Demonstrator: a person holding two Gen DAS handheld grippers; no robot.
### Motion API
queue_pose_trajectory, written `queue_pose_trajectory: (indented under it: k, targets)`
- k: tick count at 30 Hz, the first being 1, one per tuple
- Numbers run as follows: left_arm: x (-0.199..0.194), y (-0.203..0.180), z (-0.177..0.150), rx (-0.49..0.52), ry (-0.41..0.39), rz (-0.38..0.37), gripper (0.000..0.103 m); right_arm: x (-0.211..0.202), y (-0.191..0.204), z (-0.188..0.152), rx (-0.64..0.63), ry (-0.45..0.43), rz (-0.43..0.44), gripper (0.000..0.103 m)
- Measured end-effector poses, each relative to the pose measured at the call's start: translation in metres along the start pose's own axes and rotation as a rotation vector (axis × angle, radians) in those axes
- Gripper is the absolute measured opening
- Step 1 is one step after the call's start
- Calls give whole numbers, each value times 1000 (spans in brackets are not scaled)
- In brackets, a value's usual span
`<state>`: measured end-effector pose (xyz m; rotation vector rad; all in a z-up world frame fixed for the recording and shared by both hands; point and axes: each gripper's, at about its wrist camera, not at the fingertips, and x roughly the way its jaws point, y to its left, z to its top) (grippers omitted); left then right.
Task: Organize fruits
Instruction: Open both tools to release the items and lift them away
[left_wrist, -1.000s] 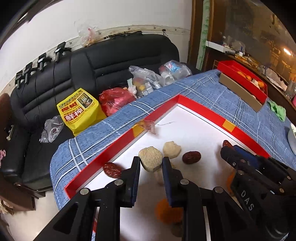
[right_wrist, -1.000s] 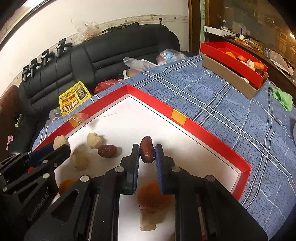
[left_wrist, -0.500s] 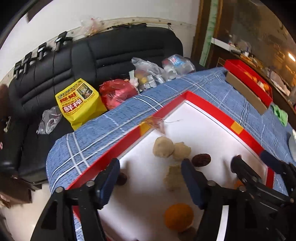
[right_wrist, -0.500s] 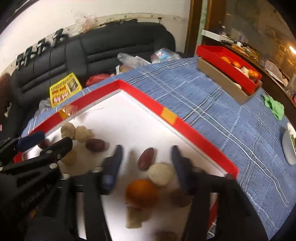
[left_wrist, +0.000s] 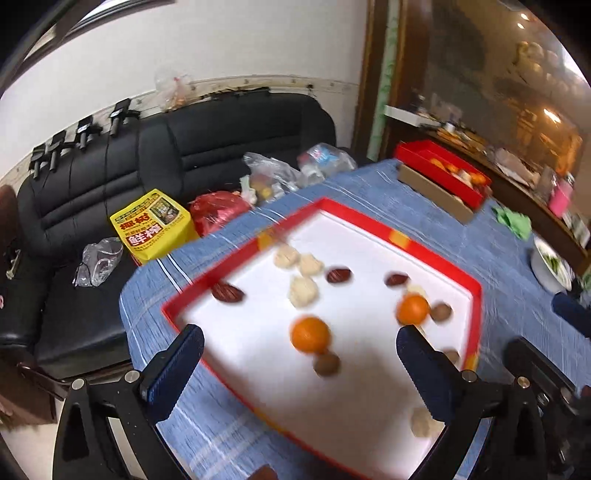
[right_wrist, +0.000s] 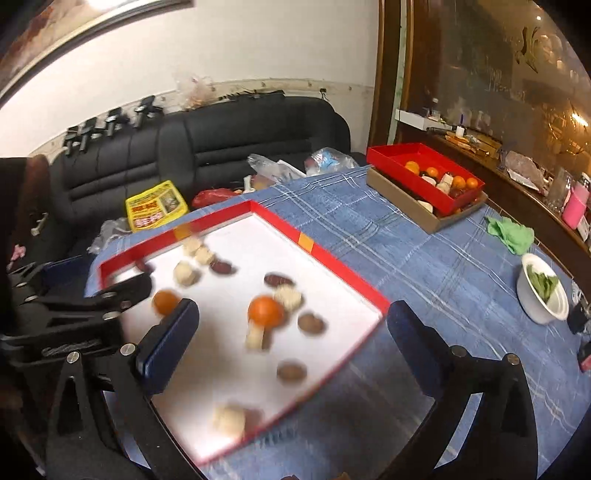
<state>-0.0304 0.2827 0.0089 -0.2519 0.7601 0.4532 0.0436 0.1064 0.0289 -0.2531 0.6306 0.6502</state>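
Note:
A red-rimmed white tray (left_wrist: 439, 254) (right_wrist: 325, 256) lies on the blue plaid table. In it lie two oranges (left_wrist: 309, 334) (right_wrist: 265, 311), dark red dates (left_wrist: 228, 293) (right_wrist: 277, 279), pale lumpy fruits (left_wrist: 303, 290) (right_wrist: 186, 273) and brown round ones (right_wrist: 311, 323). My left gripper (left_wrist: 299, 363) is wide open and empty, raised above the tray's near side. My right gripper (right_wrist: 291, 334) is wide open and empty, also raised above the tray. The views are blurred by motion.
A red box of oranges in a cardboard box (right_wrist: 424, 184) stands at the table's far right. A white bowl with greens (right_wrist: 541, 291) and a green cloth (right_wrist: 511, 234) lie to the right. A black sofa (left_wrist: 147, 177) with bags and a yellow pack (left_wrist: 153, 225) is behind.
Both grippers let go of their fruit, the left a pale lumpy one and the right a date, opened wide and pulled up and back from the tray.

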Motion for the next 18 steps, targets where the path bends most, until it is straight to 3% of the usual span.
queue_pose_trajectory:
  k: [6, 18]
  targets:
    - [-9, -20, -24, 20, 15, 11, 103, -45, -2, -35, -25, -26, 17, 103]
    - [-13, -44, -39, 72, 36, 35, 103, -71, -4, -58, -21, -42, 31, 103]
